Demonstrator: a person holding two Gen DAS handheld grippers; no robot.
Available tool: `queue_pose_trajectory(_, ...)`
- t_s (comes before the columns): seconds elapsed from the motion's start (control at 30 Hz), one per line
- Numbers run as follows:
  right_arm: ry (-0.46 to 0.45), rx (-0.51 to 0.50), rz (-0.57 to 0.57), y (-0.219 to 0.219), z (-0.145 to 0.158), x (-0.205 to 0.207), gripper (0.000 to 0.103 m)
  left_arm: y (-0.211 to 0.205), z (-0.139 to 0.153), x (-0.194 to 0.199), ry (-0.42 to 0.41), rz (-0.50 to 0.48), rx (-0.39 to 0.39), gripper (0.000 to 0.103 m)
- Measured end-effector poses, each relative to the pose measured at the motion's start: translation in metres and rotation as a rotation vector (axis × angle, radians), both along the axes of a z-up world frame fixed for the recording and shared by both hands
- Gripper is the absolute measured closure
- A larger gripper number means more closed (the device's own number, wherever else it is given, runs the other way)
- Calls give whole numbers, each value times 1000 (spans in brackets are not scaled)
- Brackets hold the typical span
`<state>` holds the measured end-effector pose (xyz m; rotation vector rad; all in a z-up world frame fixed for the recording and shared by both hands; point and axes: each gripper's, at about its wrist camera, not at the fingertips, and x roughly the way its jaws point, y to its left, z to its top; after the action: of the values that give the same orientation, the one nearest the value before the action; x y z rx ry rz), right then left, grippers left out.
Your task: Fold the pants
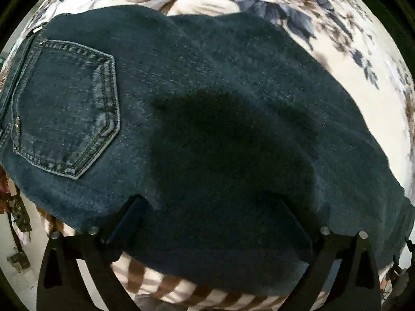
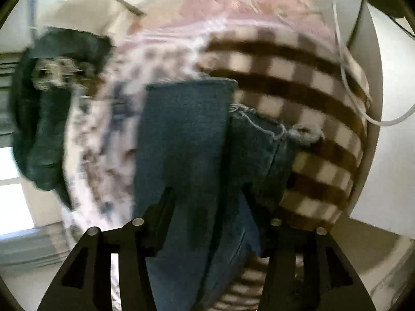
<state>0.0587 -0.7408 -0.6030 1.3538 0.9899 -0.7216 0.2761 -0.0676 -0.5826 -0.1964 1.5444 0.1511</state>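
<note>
Dark blue jeans (image 1: 207, 77) lie on the bed and fill the left wrist view, with a back pocket (image 1: 67, 119) at the left. Pointing straight down, my left gripper (image 1: 208, 204) is wide open just above the denim near its lower edge, its fingers gripping nothing. In the blurred right wrist view a folded jeans leg (image 2: 186, 134) runs away from me, with a frayed hem (image 2: 259, 127) on its right side. My right gripper (image 2: 207, 202) stands open with the leg passing between its fingers; the pads do not clamp it.
A floral bed cover (image 1: 259, 0) lies under the jeans, and a brown-and-cream checked blanket (image 2: 298, 77) lies to the right. A dark green garment (image 2: 39, 129) is heaped at the left edge. A white cable (image 2: 347, 77) crosses the blanket's right side.
</note>
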Motion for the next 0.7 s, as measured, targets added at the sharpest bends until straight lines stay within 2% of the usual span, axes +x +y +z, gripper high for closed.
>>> queue_pose_trajectory(0.13, 81, -50, -12, 6, 3, 17, 50, -2, -3, 1, -25, 39, 18, 0)
queue_pose_trajectory(0.23, 99, -148, 17, 15, 11, 24, 85, -6, -3, -5, -67, 40, 34, 0)
queue_pose_trajectory(0.27, 97, -172, 26, 18, 14, 25, 91, -7, -3, -5, -68, 39, 34, 0)
queue_pose_trajectory(0.4, 81, -241, 32, 26, 45, 17, 94, -8, 6, -4, -18, 7, 31, 0)
queue_pose_trajectory(0.5, 78, -262, 36, 33, 63, 10, 94, -14, 23, 4, -23, -35, 13, 0)
queue_pose_trajectory(0.6, 81, -238, 24, 30, 62, -5, 94, -28, 36, 1, -36, -91, 7, 0)
queue_pose_trajectory(0.7, 127, -220, 34, 28, 53, -10, 94, -44, 38, -1, -26, -142, 3, 0)
